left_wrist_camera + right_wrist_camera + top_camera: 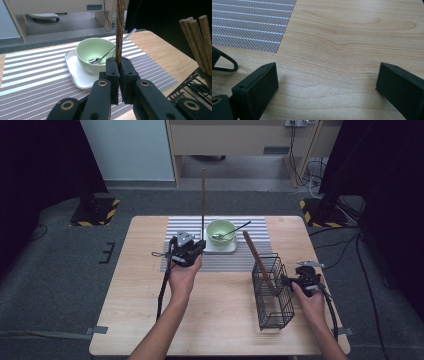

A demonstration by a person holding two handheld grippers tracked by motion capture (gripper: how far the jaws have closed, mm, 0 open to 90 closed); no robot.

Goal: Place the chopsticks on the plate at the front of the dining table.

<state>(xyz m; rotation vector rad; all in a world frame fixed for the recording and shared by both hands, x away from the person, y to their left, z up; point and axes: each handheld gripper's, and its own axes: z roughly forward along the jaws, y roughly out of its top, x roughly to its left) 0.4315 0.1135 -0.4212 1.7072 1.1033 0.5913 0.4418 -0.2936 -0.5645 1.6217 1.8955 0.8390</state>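
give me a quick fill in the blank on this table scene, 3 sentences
The left gripper is shut on a wooden ____, held upright.
A spoon rests in the green ____.
The right gripper, beside the wire basket, has its jaws ____.

Missing words: chopstick; bowl; open

bowl (93,55): pale green | tray (75,72): white | placemat (32,82): grey with white stripes | chopstick (120,30): dark brown wood grain | basket (272,292): black wire | table (352,37): light wood grain | left hand-held gripper (119,65): black
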